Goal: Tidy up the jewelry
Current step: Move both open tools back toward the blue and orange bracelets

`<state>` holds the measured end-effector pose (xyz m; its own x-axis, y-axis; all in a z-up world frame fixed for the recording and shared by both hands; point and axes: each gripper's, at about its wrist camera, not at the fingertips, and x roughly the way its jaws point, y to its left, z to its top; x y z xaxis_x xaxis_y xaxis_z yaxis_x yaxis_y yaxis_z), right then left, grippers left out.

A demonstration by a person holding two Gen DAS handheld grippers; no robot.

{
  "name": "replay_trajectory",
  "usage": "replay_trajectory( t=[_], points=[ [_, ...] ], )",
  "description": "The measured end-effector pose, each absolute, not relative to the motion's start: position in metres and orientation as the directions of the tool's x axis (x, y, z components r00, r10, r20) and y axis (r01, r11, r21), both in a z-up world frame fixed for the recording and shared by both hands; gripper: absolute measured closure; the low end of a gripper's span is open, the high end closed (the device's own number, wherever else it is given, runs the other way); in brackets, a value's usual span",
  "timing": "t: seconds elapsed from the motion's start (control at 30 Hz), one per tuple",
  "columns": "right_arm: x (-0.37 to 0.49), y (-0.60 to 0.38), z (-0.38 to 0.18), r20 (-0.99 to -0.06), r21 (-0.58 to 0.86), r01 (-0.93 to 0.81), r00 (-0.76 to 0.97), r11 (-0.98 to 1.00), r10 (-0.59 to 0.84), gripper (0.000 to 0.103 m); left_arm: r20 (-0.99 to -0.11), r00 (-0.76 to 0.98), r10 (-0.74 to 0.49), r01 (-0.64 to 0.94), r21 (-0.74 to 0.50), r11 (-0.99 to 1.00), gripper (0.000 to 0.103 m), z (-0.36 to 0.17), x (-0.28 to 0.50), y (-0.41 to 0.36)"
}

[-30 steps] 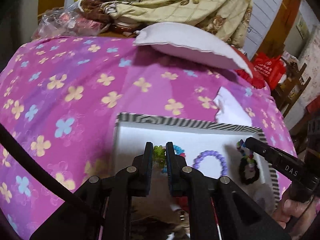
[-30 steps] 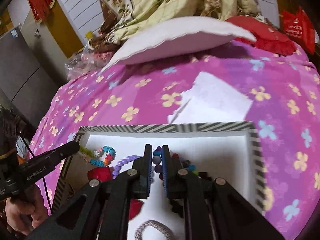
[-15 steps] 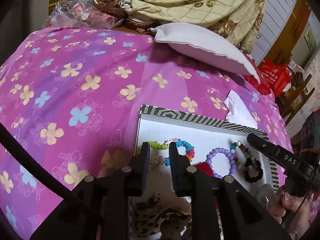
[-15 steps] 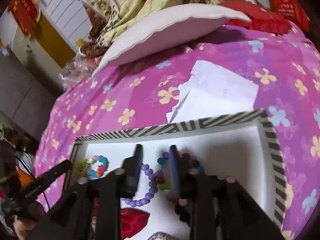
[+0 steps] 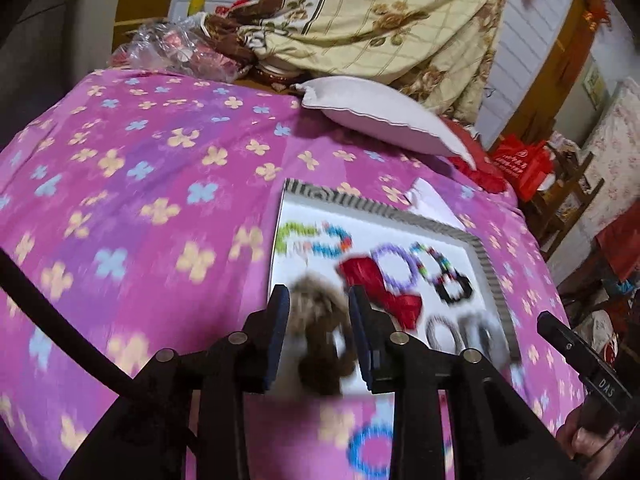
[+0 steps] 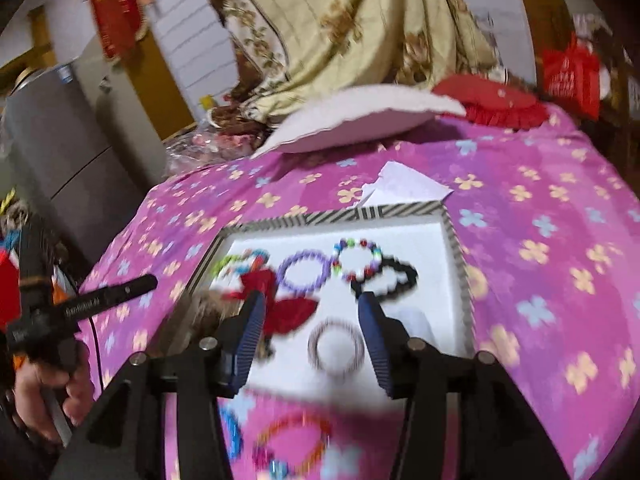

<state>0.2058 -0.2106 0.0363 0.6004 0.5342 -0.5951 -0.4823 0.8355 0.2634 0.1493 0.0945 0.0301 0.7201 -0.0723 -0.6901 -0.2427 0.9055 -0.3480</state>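
Both grippers are opening with nothing in them. The left gripper (image 5: pixel 318 334) and right gripper (image 6: pixel 310 334) hang over the tray (image 6: pixel 456 248) of bracelets. Next: grab the bracelet (image 6: pixel 294 446) lying below the right gripper.

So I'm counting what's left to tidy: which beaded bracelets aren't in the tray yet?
The pink-orange bracelet and blue bracelet lie on the bedspread at the near edge, outside the striped tray; the purple, multicoloured and black ones lie inside.
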Motion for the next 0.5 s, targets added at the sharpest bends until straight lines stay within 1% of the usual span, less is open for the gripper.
replay_trajectory(
  t=[0.1, 0.17, 0.2, 0.23, 0.3, 0.33, 0.4, 0.5],
  points=[
    [0.167, -0.229, 0.026, -0.571, 0.242, -0.491, 0.625, 0.837, 0.532, 0.045, -0.675, 0.734, -0.069, -0.239, -0.353, 0.904, 0.090, 0.023, 0.113, 0.083],
    [0.148, -0.243, 0.008, -0.584, 0.216, -0.472, 0.639, 0.855, 0.501, 0.040, -0.670, 0.739, -0.069, -0.242, -0.360, 0.901, 0.090, 0.010, 0.088, 0.074],
    [0.146, -0.246, -0.004, -0.621, 0.191, -0.450, 0.633, 0.872, 0.462, 0.040, -0.674, 0.737, -0.061, -0.249, -0.354, 0.902, 0.090, 0.004, 0.081, 0.069],
    [0.147, -0.248, -0.016, -0.681, 0.169, -0.420, 0.604, 0.892, 0.414, 0.040, -0.676, 0.734, -0.058, -0.250, -0.349, 0.903, 0.090, -0.001, 0.078, 0.065],
    [0.150, -0.246, -0.041, -0.776, 0.149, -0.397, 0.520, 0.905, 0.356, 0.040, -0.705, 0.704, -0.091, -0.225, -0.343, 0.912, 0.090, -0.019, 0.076, 0.055],
    [0.150, -0.244, -0.046, -0.785, 0.145, -0.411, 0.506, 0.900, 0.357, 0.040, -0.730, 0.675, -0.107, -0.230, -0.345, 0.910, 0.090, -0.027, 0.080, 0.052],
    [0.146, -0.239, -0.046, -0.782, 0.132, -0.441, 0.504, 0.888, 0.367, 0.040, -0.735, 0.665, -0.136, -0.207, -0.356, 0.911, 0.090, -0.032, 0.085, 0.045],
    [0.141, -0.235, -0.037, -0.754, 0.112, -0.467, 0.535, 0.877, 0.382, 0.040, -0.722, 0.684, -0.100, -0.169, -0.291, 0.942, 0.090, -0.025, 0.086, 0.029]
  ],
)
